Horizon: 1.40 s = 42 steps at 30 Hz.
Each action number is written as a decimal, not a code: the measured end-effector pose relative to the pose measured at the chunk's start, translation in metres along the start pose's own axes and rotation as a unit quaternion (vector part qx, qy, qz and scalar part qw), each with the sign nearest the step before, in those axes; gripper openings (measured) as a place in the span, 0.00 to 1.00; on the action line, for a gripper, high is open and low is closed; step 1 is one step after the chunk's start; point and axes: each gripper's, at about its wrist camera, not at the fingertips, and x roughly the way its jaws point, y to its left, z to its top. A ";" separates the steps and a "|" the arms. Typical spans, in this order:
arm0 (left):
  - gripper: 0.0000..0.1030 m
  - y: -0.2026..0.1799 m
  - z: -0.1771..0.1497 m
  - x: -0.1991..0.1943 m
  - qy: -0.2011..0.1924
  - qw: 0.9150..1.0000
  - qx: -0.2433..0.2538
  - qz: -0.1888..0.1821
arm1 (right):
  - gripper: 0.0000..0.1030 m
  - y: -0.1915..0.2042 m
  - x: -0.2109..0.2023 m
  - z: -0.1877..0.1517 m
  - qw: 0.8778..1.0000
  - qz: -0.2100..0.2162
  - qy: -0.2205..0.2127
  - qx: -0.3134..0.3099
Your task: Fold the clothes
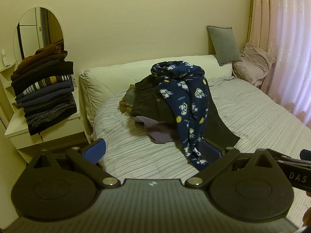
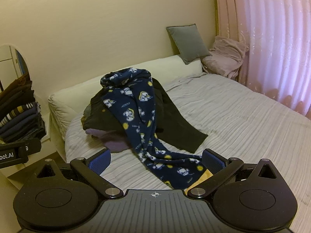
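The heap of unfolded clothes (image 1: 165,104) sits mid-bed (image 1: 252,116), toward 12 o'clock from both grippers. Most of it is buried: a black garment (image 1: 149,101), a purple one (image 1: 157,132) and something brown at its 9 o'clock edge show only as slivers under the navy printed pajamas (image 1: 186,101). What the brown piece is cannot be made out.

The left gripper (image 1: 153,151) is held low over the bed's near edge, pointing at the heap, jaws wide with nothing between them. Its right pad covers the tip of a pajama leg. The right gripper (image 2: 156,160) is posed alike, jaws wide, the pajama leg (image 2: 175,167) lying on the bed between the pads; I cannot tell whether a pad touches it.

Only the right view shows a yellow patch (image 2: 202,178) beside that leg, partly hidden by the finger. The left view shows the whole folded stack (image 1: 44,95) on the nightstand (image 1: 17,128) at 9 o'clock, and the oval mirror (image 1: 38,31); the right view crops both. Each view catches the other gripper at its edge.
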 end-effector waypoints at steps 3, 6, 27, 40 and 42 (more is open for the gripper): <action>0.99 0.001 -0.001 0.000 0.000 1.000 0.000 0.000 | 1.00 0.002 0.001 0.001 1.000 0.000 0.000 -0.002; 0.99 0.001 0.000 0.001 0.000 1.000 0.000 0.000 | 1.00 0.002 0.003 0.001 1.000 0.001 -0.001 -0.001; 0.99 -0.005 0.005 0.008 0.001 1.000 0.014 -0.007 | 1.00 0.003 0.016 0.004 1.000 0.000 -0.001 0.012; 0.99 0.000 0.012 0.030 0.008 1.000 0.024 -0.009 | 1.00 0.004 0.033 0.012 1.000 -0.005 -0.004 0.023; 0.99 0.005 0.015 0.036 0.007 1.000 0.024 -0.010 | 1.00 0.005 0.039 0.015 1.000 -0.005 -0.006 0.025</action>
